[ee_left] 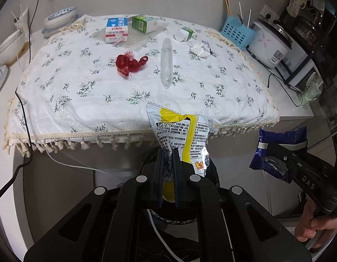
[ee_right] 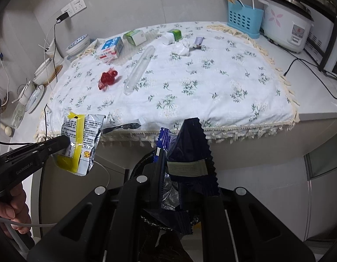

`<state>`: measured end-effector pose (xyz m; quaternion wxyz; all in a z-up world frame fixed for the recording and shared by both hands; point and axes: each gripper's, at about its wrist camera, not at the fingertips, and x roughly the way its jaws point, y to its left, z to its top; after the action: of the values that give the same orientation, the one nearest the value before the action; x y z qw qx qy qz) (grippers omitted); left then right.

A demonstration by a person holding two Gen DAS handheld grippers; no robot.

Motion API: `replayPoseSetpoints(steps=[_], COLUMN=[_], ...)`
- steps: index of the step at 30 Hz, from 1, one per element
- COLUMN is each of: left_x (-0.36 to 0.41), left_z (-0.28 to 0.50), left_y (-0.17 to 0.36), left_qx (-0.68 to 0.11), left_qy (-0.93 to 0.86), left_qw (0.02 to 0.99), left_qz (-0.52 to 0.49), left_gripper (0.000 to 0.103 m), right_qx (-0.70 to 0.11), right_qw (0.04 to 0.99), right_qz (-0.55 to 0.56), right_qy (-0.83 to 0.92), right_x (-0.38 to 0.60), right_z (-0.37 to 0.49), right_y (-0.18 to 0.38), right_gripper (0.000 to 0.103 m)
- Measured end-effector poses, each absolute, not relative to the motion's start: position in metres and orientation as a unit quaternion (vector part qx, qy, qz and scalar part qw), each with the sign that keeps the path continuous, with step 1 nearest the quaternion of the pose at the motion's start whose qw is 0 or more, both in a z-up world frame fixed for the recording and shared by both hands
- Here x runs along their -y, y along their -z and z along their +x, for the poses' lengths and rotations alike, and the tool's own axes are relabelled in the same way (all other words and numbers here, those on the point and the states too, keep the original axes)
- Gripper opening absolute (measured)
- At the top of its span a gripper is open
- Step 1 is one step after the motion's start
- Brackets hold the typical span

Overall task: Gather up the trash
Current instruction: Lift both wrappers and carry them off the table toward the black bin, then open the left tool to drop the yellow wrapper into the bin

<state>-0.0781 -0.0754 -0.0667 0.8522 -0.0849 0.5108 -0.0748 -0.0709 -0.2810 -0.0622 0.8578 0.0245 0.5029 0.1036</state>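
Observation:
My left gripper (ee_left: 168,152) is shut on a yellow and silver snack wrapper (ee_left: 181,135), held in front of the table's near edge, above a dark bin (ee_left: 212,174). It also shows in the right wrist view (ee_right: 81,139). My right gripper (ee_right: 181,159) is shut on a dark blue wrapper (ee_right: 190,139), which also shows in the left wrist view (ee_left: 277,150). On the floral tablecloth (ee_left: 103,91) lie a red net (ee_left: 130,62), a clear plastic tube (ee_left: 166,62), a crumpled tissue (ee_left: 200,49), a blue milk carton (ee_left: 116,29), a green carton (ee_left: 144,23) and a small white bottle (ee_left: 183,33).
A rice cooker (ee_left: 271,43) and a blue basket (ee_left: 237,32) stand at the back right. Bowls and plates (ee_left: 59,18) are stacked at the back left. Black cables (ee_left: 24,131) hang over the left table edge.

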Motion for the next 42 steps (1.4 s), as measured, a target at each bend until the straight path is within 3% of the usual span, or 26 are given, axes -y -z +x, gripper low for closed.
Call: replayPoseSetpoints(steps=[21, 42], left_x=[0.111, 0.145], left_z=[-0.080, -0.076], left_y=[0.155, 0.219], left_qx=[-0.559, -0.595], left_qy=[0.072, 0.100], left_qw=[0.825, 0.796], left_qz=[-0.050, -0.038], left_gripper=[0.007, 0.007], right_qx=[-0.539, -0.575], right_qw=[0.837, 0.814], right_qz=[0.014, 0.024], right_qy=[-0.099, -0.074], right_x=[0.291, 0.308], right_z=[-0.081, -0.096], right_y=[0.141, 0.180], right_gripper=[0.009, 0.009])
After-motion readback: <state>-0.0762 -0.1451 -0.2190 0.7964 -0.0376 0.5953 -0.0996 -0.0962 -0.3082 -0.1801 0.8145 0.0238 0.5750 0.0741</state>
